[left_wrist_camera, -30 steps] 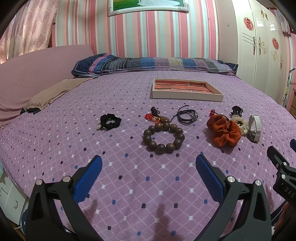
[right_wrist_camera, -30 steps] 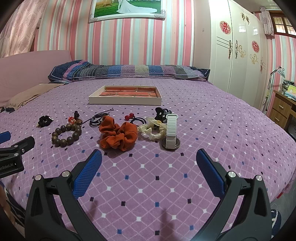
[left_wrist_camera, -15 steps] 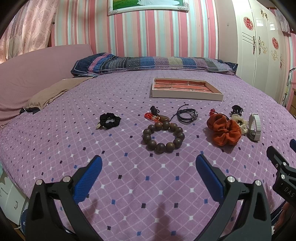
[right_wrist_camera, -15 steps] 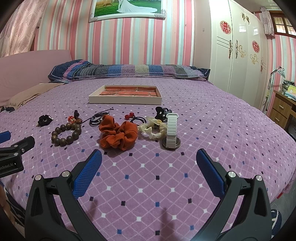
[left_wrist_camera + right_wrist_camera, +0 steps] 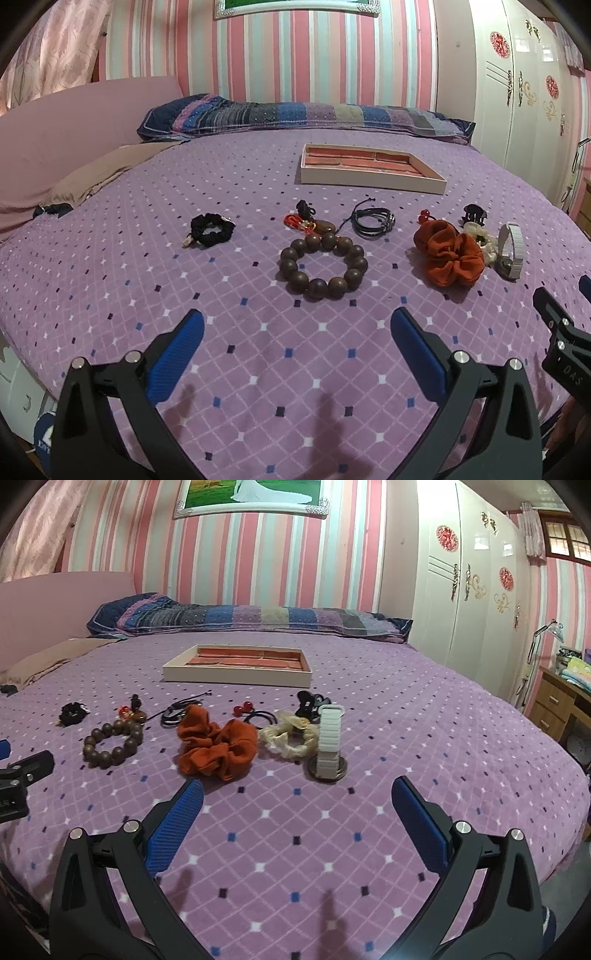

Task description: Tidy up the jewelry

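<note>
Tray (image 5: 369, 181) long axis crosswise

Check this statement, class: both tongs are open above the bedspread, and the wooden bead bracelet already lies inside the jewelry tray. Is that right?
Not quite. The wooden bead bracelet lies on the bedspread, well short of the jewelry tray, as the left wrist view shows. Both the left tongs and right tongs are indeed open.

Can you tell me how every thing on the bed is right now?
Left gripper: jaws open, holding nothing.
Right gripper: jaws open, holding nothing.
Tray: nothing visible inside.
Bead bracelet: flat on bed.
Orange scrunchie: crumpled on bed.
Watch: standing on its face.
</note>
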A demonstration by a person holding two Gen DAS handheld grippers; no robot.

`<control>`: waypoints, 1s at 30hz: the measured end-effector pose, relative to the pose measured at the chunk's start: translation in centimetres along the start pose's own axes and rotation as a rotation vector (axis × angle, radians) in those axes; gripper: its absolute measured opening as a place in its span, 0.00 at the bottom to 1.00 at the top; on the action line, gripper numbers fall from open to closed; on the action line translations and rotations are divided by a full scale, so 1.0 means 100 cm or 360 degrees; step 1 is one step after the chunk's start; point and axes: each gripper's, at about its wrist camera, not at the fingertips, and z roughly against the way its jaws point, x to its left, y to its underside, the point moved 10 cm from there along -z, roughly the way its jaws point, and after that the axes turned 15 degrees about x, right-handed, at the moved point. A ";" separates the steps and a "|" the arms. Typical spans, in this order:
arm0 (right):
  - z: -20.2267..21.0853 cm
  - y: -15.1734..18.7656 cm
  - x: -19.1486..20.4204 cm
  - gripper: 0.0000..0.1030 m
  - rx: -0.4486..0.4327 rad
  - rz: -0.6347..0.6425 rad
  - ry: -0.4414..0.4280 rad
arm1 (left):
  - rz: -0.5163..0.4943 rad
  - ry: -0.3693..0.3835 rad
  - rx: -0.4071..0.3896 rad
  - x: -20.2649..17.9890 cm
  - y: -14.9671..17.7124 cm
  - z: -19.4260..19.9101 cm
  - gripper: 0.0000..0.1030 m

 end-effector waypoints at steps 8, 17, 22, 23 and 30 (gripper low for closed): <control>-0.015 -0.013 -0.014 0.96 -0.0003 -0.0003 0.0054 | 0.0043 -0.0040 0.0028 0.012 -0.020 -0.014 0.96; -0.041 -0.026 -0.024 0.96 0.0058 -0.0030 0.0053 | 0.0025 -0.0070 0.0076 0.015 -0.039 -0.036 0.96; -0.055 -0.032 -0.020 0.96 0.0078 0.0009 0.0064 | 0.0045 -0.0061 0.0121 0.018 -0.049 -0.053 0.96; -0.058 -0.033 -0.020 0.96 0.0083 0.0013 0.0063 | 0.0052 -0.0052 0.0139 0.019 -0.051 -0.057 0.96; -0.082 -0.042 -0.016 0.90 0.0144 0.0062 0.0065 | 0.0084 -0.0022 0.0238 0.032 -0.054 -0.085 0.96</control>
